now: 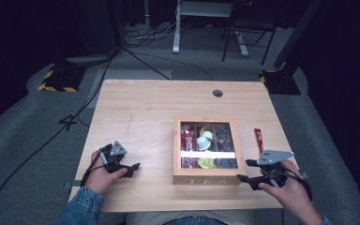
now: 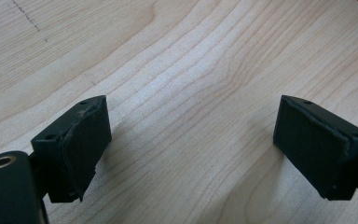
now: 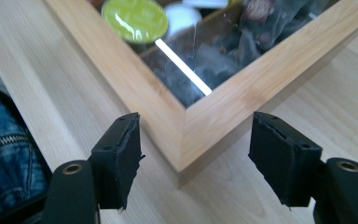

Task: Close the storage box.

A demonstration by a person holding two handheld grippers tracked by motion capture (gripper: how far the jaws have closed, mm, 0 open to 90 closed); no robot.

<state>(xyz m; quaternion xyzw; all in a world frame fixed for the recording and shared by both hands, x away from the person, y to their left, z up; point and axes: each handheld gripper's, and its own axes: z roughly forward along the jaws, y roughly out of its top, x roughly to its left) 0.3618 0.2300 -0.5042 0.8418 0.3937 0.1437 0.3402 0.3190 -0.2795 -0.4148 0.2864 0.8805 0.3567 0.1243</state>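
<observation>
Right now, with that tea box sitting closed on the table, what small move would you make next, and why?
Probably ease the right hand-held gripper forward onto the tea box corner. Its jaws stand open, either side of that near corner, and the glass lid is shut. The left hand-held gripper hangs open over bare table.

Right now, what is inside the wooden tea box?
Through the glass lid of the tea box I see red packets at left, white and lime-green capsules in the middle, dark sachets at right. A glare strip hides part; lower layers are covered.

The high view looks down on the whole tabletop [image 1: 145,108]; the right gripper view closely shares its tea box [image 3: 223,112] corner.
</observation>
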